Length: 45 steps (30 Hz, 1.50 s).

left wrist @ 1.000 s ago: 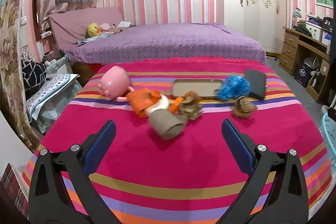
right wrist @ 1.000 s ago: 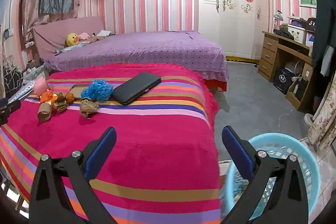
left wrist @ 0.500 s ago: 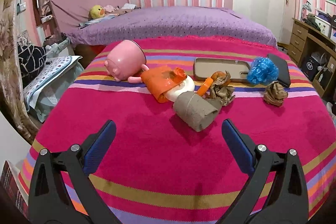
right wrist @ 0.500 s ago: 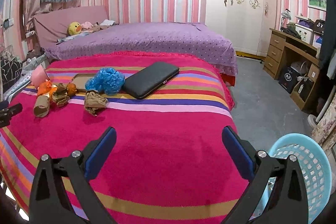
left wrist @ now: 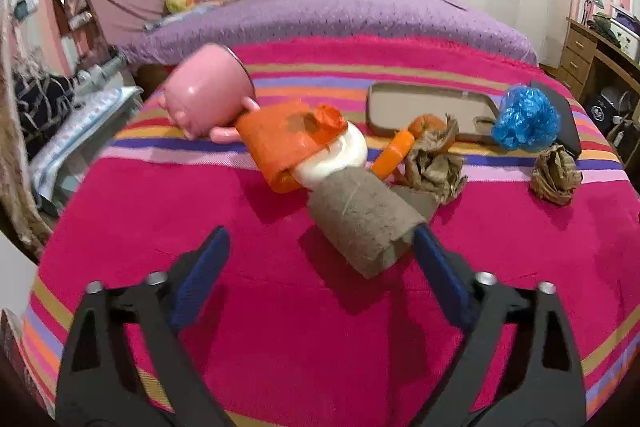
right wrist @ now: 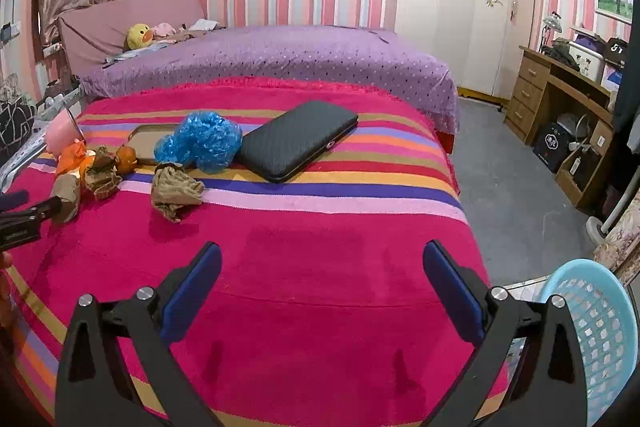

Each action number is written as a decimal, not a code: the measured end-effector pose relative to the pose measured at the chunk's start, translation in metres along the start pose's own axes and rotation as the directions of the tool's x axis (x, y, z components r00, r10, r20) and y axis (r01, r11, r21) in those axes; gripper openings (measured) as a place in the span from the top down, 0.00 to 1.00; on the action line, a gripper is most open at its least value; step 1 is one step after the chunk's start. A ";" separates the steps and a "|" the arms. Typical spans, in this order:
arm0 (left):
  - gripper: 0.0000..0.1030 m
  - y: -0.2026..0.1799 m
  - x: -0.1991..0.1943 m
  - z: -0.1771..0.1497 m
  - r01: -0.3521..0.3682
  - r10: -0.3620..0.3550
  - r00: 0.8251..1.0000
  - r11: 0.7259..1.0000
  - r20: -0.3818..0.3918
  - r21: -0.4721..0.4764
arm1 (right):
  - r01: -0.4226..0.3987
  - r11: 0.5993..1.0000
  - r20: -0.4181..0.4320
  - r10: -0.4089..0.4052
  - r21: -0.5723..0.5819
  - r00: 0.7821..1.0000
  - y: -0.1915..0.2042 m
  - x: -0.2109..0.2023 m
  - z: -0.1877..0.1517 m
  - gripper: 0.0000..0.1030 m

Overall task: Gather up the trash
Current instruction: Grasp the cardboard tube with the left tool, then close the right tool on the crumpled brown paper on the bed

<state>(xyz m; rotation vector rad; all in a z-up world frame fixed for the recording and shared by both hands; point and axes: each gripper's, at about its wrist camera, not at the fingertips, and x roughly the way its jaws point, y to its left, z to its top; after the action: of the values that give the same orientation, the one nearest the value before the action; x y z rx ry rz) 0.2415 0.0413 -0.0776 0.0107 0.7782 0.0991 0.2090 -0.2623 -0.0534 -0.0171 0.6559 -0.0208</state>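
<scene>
left gripper (left wrist: 320, 247): jaws closing; cardboard tube (left wrist: 362, 221) partly between them, right pad at its end, left pad well clear, so no clamp yet.
right gripper (right wrist: 322, 267): jaws wide apart, nothing between, over bare blanket (right wrist: 320, 267) near the front edge.
why: left lines up on the tube, probably first pick since it lies nearest the front of the pile; right looks parked, free for later.
trash, where: left-middle of the blanket, far side of the left claw.
count: 1 tube; 2 crumpled brown paper wads (left wrist: 434, 167) (left wrist: 556, 175); 1 blue plastic wad (left wrist: 524, 125); 1 orange wrapper (left wrist: 288, 143).
non-trash: 1 pink cup (left wrist: 208, 97), 1 black case (right wrist: 298, 141), 1 flat tray (left wrist: 424, 109).
bin: 1 blue basket (right wrist: 600, 327) on floor off the right front corner.
</scene>
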 end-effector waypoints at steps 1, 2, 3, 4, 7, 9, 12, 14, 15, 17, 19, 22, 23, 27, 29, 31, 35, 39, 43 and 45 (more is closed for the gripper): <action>0.29 0.001 0.002 0.000 0.012 -0.012 1.000 1.000 -0.009 -0.005 | -0.001 1.000 -0.003 0.001 -0.001 1.000 0.001 0.001 0.000 0.05; 0.36 0.001 0.003 0.000 0.019 -0.019 1.000 1.000 -0.015 -0.008 | -0.003 1.000 -0.005 0.003 -0.005 1.000 0.004 0.002 0.000 0.05; 0.40 0.001 0.003 -0.001 0.025 -0.025 0.999 1.000 -0.021 -0.008 | -0.005 1.000 -0.007 0.005 -0.009 1.000 0.006 0.003 0.000 0.05; 0.50 0.001 0.004 -0.001 0.033 -0.033 0.999 0.999 -0.031 -0.002 | -0.006 1.000 -0.009 0.006 -0.014 1.000 0.010 0.004 0.000 0.05; 0.84 -0.001 0.007 -0.003 0.052 -0.051 0.998 0.999 -0.044 0.006 | -0.022 1.000 -0.017 0.021 -0.022 1.000 0.019 0.007 0.000 0.05; 0.89 0.003 0.006 -0.003 0.056 -0.056 0.998 0.998 -0.037 0.000 | -0.040 0.999 -0.023 0.039 -0.031 0.999 0.027 0.008 -0.001 0.05; 0.96 0.013 -0.003 -0.002 0.065 -0.065 0.998 0.998 -0.014 -0.007 | -0.054 0.997 -0.025 0.053 -0.054 0.998 0.041 0.009 0.000 0.05; 0.96 0.018 -0.008 -0.001 0.055 -0.054 0.999 0.999 0.001 -0.005 | -0.065 0.996 -0.029 0.063 -0.060 0.998 0.049 0.011 0.001 0.05; 0.96 0.021 -0.012 0.000 0.042 -0.042 0.999 0.999 0.014 -0.002 | -0.076 0.995 -0.031 0.074 -0.060 0.997 0.052 0.012 0.001 0.05; 0.96 0.027 -0.017 0.002 0.019 -0.019 0.999 1.000 0.035 -0.001 | -0.093 0.994 -0.036 0.091 -0.063 0.995 0.061 0.016 0.004 0.05; 0.96 0.036 -0.019 0.004 0.000 0.000 0.999 1.000 0.045 -0.012 | -0.096 0.992 -0.046 0.093 -0.080 0.995 0.070 0.023 0.004 0.05; 0.96 0.048 -0.018 0.006 -0.052 0.053 0.997 0.998 0.052 -0.021 | -0.090 0.988 -0.066 0.082 -0.125 0.994 0.084 0.034 0.008 0.06; 0.96 0.051 -0.018 0.005 -0.056 0.058 0.997 0.998 0.053 -0.025 | -0.093 0.987 -0.067 0.084 -0.131 0.994 0.087 0.036 0.011 0.06; 0.96 0.065 -0.012 0.002 -0.070 0.072 0.997 0.997 0.032 -0.042 | -0.106 0.980 -0.064 0.097 -0.166 0.993 0.099 0.045 0.022 0.07; 0.96 0.068 -0.012 0.002 -0.075 0.077 0.997 0.996 0.032 -0.046 | -0.116 0.975 -0.079 0.103 -0.187 0.992 0.107 0.053 0.026 0.13; 0.96 0.071 -0.011 0.004 -0.079 0.081 0.996 0.995 0.030 -0.055 | -0.136 0.970 -0.104 0.117 -0.199 0.988 0.114 0.062 0.029 0.20; 0.96 0.073 -0.009 0.006 -0.087 0.088 0.996 0.994 0.019 -0.065 | -0.194 0.956 -0.160 0.160 -0.222 0.974 0.124 0.076 0.030 0.48; 0.96 0.071 -0.011 0.006 -0.083 0.084 0.996 0.994 0.018 -0.068 | -0.196 0.961 -0.125 0.174 -0.193 0.977 0.117 0.064 0.028 0.48; 0.96 0.064 -0.022 0.007 -0.079 0.082 0.996 0.995 0.040 -0.062 | -0.172 0.968 -0.090 0.158 -0.181 0.983 0.099 0.044 0.021 0.48; 0.96 0.060 -0.027 0.007 -0.080 0.083 0.995 0.995 0.052 -0.053 | -0.163 0.974 -0.073 0.154 -0.158 0.985 0.084 0.029 0.017 0.48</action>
<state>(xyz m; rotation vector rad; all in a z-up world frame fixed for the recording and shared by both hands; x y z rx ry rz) 0.2222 0.0983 -0.0506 -0.0032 0.7214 0.1953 0.2437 -0.1790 -0.0596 -0.1227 0.7160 0.1874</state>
